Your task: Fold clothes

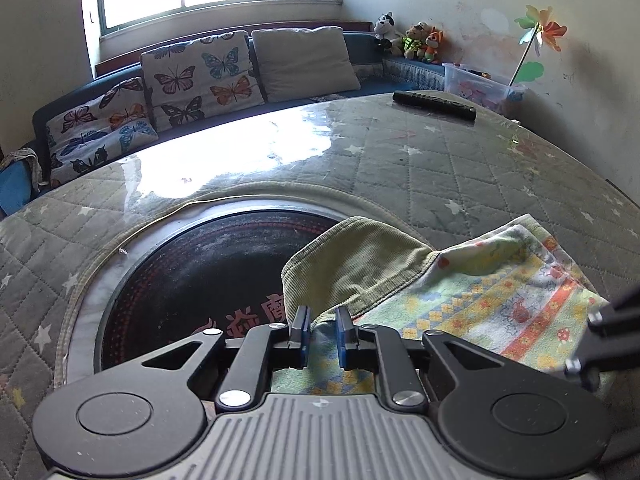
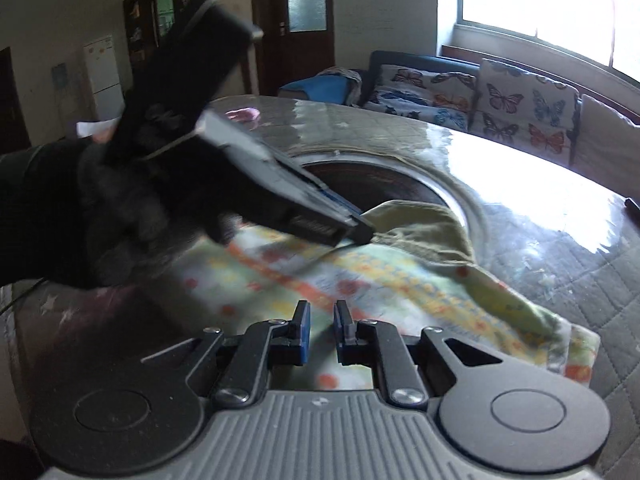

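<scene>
garment [image 1: 480, 292] lies on the quilted table cover [image 1: 420, 168], near edge of the table, partly draped over the rim of the round dark hotplate [image 1: 192, 276] set into the table centre. it's a patterned piece, yellow/green/orange print, with a plain olive ribbed panel [image 1: 360, 256] folded up toward the hotplate. left gripper [image 1: 322, 334] sits at the garment's near edge, jaws narrowed to a small gap with a fold of the cloth running up between the blue pads [image 1: 343, 340]; in the right wrist view its tip [image 2: 360, 234] meets the olive edge and looks pinched on it, fabric pulled into a ridge there. gloved hand [image 2: 92, 216] holds that gripper. right gripper [image 2: 322, 334] hovers over the printed part, jaws almost closed, a narrow gap only, nothing clamped that i can see; cloth under it is blurred. its fingers show at the right edge of the left view [image 1: 600, 340]. further out: remote [image 1: 434, 105] on the far side of the table, butterfly cushions [image 1: 200, 76] on the sofa under the window, plush toys [image 1: 416, 38], pinwheel [image 1: 540, 32] in a clear plastic bin [image 1: 480, 84]
</scene>
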Available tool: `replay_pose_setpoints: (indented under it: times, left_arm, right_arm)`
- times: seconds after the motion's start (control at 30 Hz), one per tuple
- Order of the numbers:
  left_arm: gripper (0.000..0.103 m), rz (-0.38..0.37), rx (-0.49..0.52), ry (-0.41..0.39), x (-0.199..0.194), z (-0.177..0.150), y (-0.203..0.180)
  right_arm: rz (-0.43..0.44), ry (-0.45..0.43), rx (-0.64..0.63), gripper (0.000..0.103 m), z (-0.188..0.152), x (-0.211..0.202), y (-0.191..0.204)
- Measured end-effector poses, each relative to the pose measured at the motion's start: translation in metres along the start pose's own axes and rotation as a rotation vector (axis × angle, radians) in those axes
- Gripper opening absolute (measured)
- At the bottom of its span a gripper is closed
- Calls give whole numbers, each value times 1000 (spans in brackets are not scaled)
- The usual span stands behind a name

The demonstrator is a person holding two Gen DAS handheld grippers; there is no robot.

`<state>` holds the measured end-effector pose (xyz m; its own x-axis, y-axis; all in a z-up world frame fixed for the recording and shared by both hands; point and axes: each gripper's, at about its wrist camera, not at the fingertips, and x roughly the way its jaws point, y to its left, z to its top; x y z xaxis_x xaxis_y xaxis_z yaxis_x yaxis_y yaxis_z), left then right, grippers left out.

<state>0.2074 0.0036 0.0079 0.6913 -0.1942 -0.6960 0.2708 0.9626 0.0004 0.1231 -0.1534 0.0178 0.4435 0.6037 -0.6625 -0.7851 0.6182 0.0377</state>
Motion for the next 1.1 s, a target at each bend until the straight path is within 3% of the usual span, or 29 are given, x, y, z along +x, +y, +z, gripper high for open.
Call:
replay_pose_setpoints:
  times: [0.1,0.23,0.47,0.77,1.1]
  left_arm:
    - [15,10,-11,-18,-9,-3,-1]
    - [15,-3,-3,-67,-40,-12,-7]
    - [15,-46,-2,-104,-85,-47,-24]
    - [15,-60,1,-90,-86,-83,-40]
    - [16,-49,-36,-110,-95,-91,-33]
  right_arm:
    - [-21,-15,-31,12,-7,-5,13]
    - [-3,-39,25,12,-6,-16,12]
    - [-48,-58,78,12,-12,-28,5]
    - [-61,-30,110,13,-26,-24,5]
    - [-108,-45,163,13,-38,-36,-3]
